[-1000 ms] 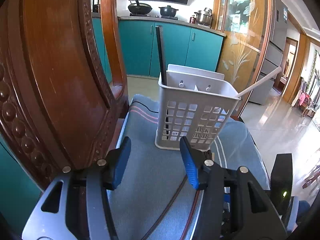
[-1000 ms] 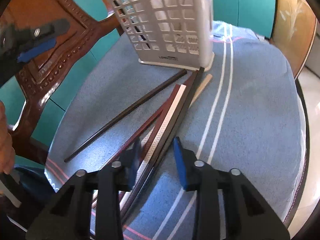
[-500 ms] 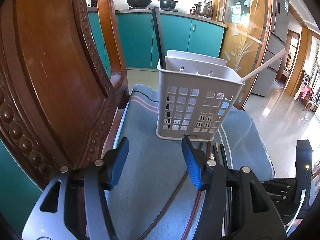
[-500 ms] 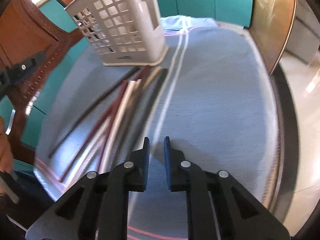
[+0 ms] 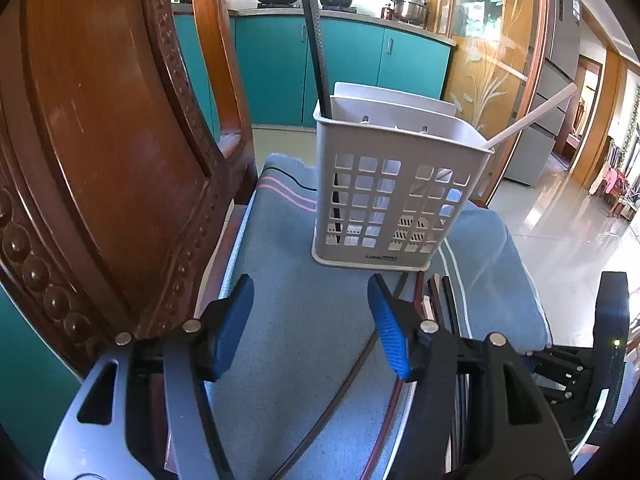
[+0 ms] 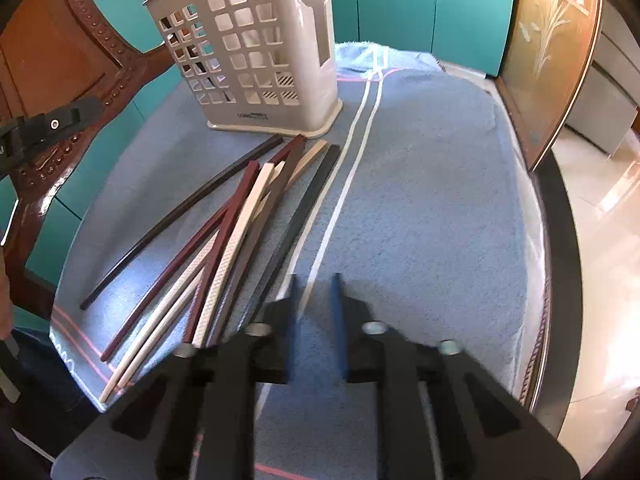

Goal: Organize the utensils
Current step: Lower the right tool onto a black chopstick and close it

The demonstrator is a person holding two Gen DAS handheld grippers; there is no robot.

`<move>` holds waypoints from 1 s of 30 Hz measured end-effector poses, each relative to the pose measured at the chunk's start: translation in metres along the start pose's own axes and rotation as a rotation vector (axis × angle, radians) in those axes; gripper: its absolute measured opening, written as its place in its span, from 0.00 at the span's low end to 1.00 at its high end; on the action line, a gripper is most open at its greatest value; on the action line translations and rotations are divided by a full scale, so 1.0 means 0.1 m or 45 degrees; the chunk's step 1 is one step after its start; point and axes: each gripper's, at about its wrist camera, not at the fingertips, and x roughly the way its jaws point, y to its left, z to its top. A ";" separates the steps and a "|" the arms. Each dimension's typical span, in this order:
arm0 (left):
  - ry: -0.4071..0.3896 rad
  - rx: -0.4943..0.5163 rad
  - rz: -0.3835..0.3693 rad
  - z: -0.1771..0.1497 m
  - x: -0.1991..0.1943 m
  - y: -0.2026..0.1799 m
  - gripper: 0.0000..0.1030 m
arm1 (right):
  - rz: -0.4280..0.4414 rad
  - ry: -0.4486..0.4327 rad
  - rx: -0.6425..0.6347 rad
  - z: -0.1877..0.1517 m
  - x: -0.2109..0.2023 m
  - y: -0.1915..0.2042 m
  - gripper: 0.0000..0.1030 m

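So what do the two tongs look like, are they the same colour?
Nearly. The left tongs have a silver-grey arm on one side and a black arm on the other, with ribbed bright blue pads and round silver bolts. The right tongs are black on both sides, with darker blue pads and the same silver bolts. Both have cut-out holes in their arms. No cables or sleeves show.

My left tongs (image 5: 310, 320) wear blue pads, and before me a pale grey basket (image 5: 396, 196) with a grid of square holes stands on a blue towel (image 6: 420, 200) striped white and pink, beside black, maroon and cream chopsticks (image 6: 240, 232), near teal cabinets (image 5: 276, 68).
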 end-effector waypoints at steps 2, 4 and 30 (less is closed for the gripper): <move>0.000 -0.002 0.003 0.00 -0.01 0.01 0.58 | 0.042 0.023 0.011 -0.01 -0.01 0.00 0.02; 0.002 -0.007 0.003 0.00 -0.01 0.02 0.59 | 0.069 0.040 0.008 -0.02 -0.01 0.03 0.01; 0.255 0.064 0.000 -0.15 0.45 -0.12 0.60 | 0.100 0.076 0.065 0.53 0.26 0.01 0.17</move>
